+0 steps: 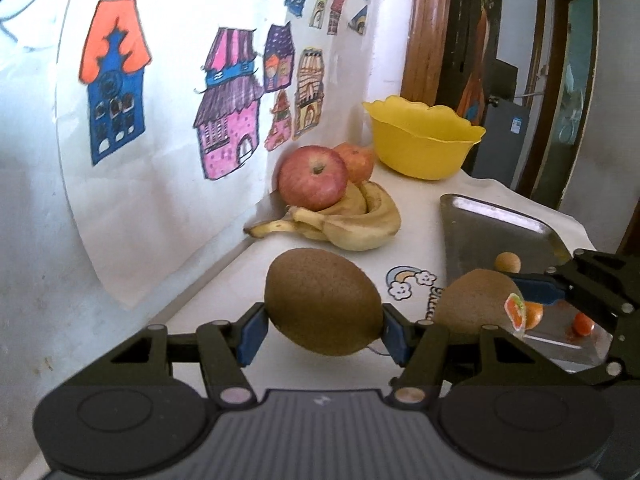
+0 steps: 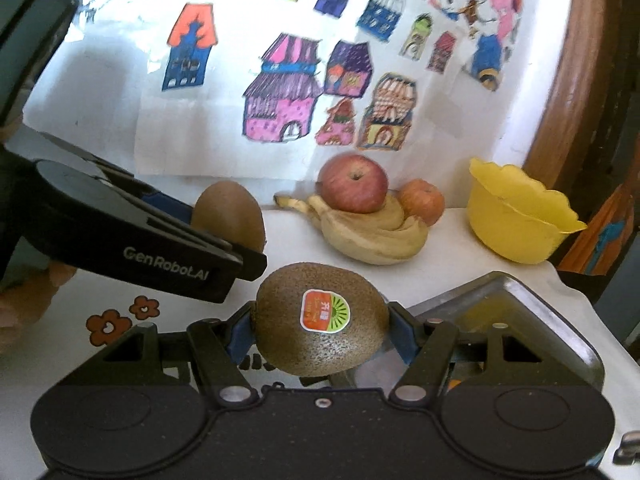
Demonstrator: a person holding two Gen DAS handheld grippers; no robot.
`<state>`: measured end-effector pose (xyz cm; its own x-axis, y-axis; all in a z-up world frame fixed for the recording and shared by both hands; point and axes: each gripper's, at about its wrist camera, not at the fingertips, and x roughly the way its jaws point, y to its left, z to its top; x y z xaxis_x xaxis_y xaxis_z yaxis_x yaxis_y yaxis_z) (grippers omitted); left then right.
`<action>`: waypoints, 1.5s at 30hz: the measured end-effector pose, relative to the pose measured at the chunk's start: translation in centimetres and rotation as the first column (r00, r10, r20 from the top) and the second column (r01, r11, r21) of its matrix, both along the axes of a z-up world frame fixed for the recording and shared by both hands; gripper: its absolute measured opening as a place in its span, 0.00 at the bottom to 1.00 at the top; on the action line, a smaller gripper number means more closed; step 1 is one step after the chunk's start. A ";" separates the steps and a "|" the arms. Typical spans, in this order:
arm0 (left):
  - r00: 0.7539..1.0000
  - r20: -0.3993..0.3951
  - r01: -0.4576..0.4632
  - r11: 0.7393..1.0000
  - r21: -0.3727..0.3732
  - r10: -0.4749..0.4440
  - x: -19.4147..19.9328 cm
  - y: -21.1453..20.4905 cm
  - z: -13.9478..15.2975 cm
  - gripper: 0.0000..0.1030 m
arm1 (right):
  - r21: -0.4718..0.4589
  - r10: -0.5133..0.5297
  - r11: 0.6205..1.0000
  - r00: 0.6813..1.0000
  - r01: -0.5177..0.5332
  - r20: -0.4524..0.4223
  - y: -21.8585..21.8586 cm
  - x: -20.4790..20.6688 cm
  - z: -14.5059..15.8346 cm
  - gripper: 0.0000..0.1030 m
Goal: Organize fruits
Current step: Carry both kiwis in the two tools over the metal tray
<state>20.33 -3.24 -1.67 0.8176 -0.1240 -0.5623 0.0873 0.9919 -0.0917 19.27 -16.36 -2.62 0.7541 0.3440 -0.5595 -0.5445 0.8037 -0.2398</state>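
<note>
My left gripper (image 1: 323, 322) is shut on a plain brown kiwi (image 1: 320, 300), held above the white table. That kiwi (image 2: 230, 216) and the left gripper (image 2: 224, 236) also show at the left of the right wrist view. My right gripper (image 2: 322, 326) is shut on a second kiwi (image 2: 320, 324) that bears an orange and green sticker. This stickered kiwi (image 1: 478, 300) appears in the left wrist view too, beside the right gripper (image 1: 516, 292). Two red apples (image 1: 313, 178) rest on a bunch of bananas (image 1: 352, 220) against the wall. A yellow bowl (image 1: 424, 136) stands to their right.
A metal tray (image 1: 492, 232) lies at the right of the table with small orange fruits (image 1: 582, 324) and a round brown fruit (image 1: 508, 262) on it. Paper drawings of houses (image 1: 228, 104) hang on the wall behind. A wooden door frame (image 1: 424, 28) borders the table's far end.
</note>
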 end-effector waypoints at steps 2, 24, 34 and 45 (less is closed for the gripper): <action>1.000 0.011 0.003 1.000 -0.001 -0.003 0.1 -0.4 0.3 0.63 | 0.020 -0.016 1.000 1.000 0.016 0.012 -0.7 -0.4 0.6 0.67; 0.981 0.067 0.183 0.982 -0.039 -0.180 3.5 -11.3 1.9 0.63 | 0.090 -0.342 0.938 0.935 0.335 0.091 -14.0 -1.9 3.3 0.67; 0.979 0.032 0.202 0.979 -0.010 -0.202 5.5 -12.8 0.6 0.63 | 0.095 -0.327 0.943 0.942 0.319 0.078 -14.5 0.0 1.6 0.67; 0.981 0.001 0.192 0.981 0.001 -0.192 7.2 -12.7 -0.3 0.63 | 0.071 -0.278 0.959 0.958 0.273 0.066 -13.6 2.0 0.9 0.67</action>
